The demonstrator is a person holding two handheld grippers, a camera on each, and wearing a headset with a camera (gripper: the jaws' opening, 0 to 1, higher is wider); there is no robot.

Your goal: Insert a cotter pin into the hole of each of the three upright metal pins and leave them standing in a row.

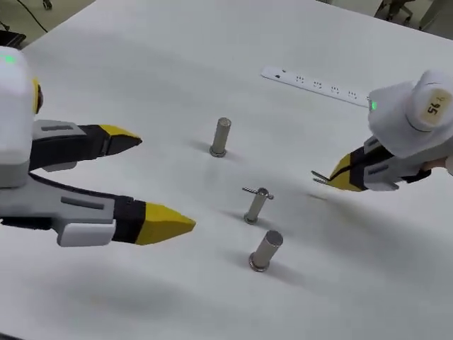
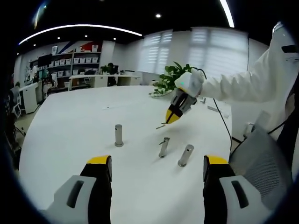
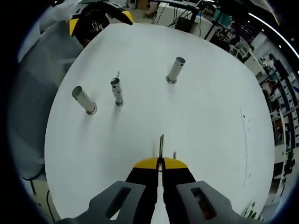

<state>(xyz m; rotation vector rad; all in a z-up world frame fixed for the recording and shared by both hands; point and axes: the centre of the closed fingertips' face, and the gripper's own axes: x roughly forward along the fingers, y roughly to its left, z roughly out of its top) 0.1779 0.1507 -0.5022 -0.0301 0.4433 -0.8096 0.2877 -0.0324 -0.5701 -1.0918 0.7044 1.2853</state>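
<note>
Left gripper [image 1: 167, 183], jaws wide apart; right gripper [image 3: 160, 164] (yellow-tipped) clamped on cotter pin [image 3: 161, 145]

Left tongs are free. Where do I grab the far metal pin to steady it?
Take the far metal pin low on its round shaft, just above the wider base, coming in level from where the left tongs sit. It stands upright, so this likely leaves its top free for the cotter pin.

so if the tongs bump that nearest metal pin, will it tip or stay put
It would likely tip: the nearest metal pin is tall and slim on a small flanged foot. Once down, its round body would probably roll on the smooth white table. It looks like solid metal, so it is probably stiff and heavy for its size.
</note>
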